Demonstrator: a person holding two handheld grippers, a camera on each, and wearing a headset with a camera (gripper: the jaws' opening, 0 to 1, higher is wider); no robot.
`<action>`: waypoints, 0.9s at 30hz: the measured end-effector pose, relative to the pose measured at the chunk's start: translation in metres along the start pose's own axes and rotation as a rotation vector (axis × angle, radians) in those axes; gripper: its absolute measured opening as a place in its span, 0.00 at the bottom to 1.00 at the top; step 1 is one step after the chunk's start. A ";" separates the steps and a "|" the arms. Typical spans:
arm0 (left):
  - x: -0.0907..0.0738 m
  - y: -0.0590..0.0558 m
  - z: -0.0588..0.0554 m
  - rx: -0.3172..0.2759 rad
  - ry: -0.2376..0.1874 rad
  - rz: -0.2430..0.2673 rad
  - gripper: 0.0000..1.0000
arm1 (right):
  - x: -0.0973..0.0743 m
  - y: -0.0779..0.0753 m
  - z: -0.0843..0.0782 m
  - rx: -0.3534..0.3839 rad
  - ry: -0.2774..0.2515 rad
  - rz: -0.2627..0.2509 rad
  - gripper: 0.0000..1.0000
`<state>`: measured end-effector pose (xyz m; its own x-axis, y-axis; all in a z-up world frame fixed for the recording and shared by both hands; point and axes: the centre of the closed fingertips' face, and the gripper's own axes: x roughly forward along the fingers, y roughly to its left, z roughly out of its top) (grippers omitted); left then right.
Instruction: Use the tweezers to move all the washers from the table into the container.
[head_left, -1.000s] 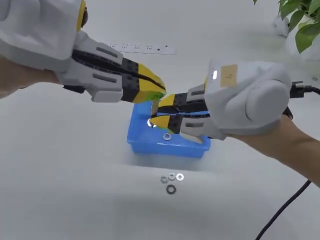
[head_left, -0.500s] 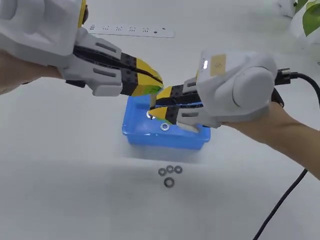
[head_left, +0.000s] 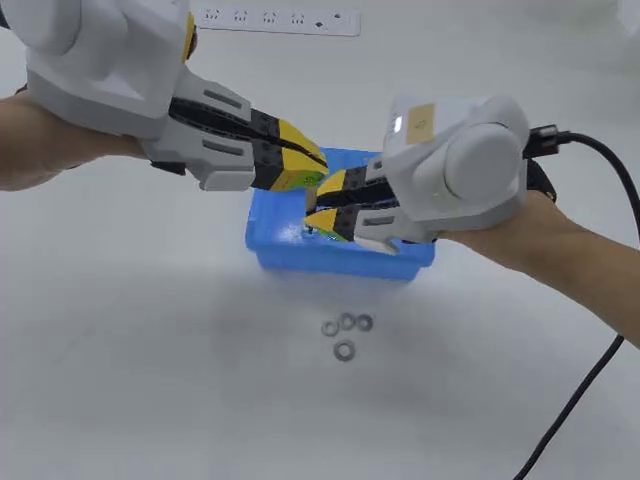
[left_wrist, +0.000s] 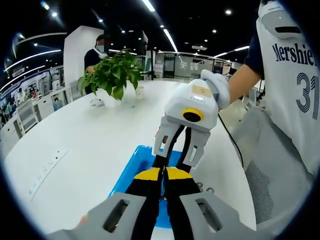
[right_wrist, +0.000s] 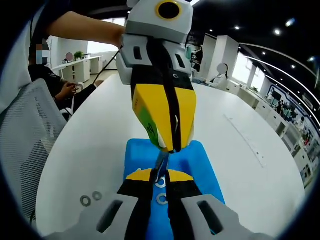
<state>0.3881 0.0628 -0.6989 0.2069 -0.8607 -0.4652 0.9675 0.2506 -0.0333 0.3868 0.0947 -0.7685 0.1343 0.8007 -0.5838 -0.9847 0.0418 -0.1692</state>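
We've got the right claw (right_wrist: 160, 176) clamped on the tweezers (right_wrist: 162, 161) over the container (head_left: 300, 256) so washers (right_wrist: 161, 199) drop in, left claw (head_left: 318, 170) shut steadying them, four more waiting on the surface (head_left: 150, 360)

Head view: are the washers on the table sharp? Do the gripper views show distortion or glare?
Head view: soft even light, faint shadows; the loose washers are small but distinct. Left gripper view: fisheye curves the table edge, ceiling lamps glare. Right gripper view: the left tongs, holding tweezers, loom oversized.
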 end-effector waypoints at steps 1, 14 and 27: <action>0.000 0.001 -0.001 -0.005 0.001 0.000 0.05 | 0.000 0.001 -0.001 -0.001 0.002 0.002 0.10; 0.002 0.003 -0.007 -0.024 0.000 0.005 0.06 | 0.001 0.004 -0.003 0.017 0.006 0.009 0.10; -0.009 -0.003 0.011 0.015 -0.028 0.024 0.05 | -0.012 -0.002 0.015 -0.001 -0.027 -0.037 0.12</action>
<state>0.3847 0.0645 -0.6849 0.2334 -0.8666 -0.4411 0.9643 0.2646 -0.0095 0.3851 0.0943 -0.7490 0.1675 0.8145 -0.5555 -0.9790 0.0707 -0.1914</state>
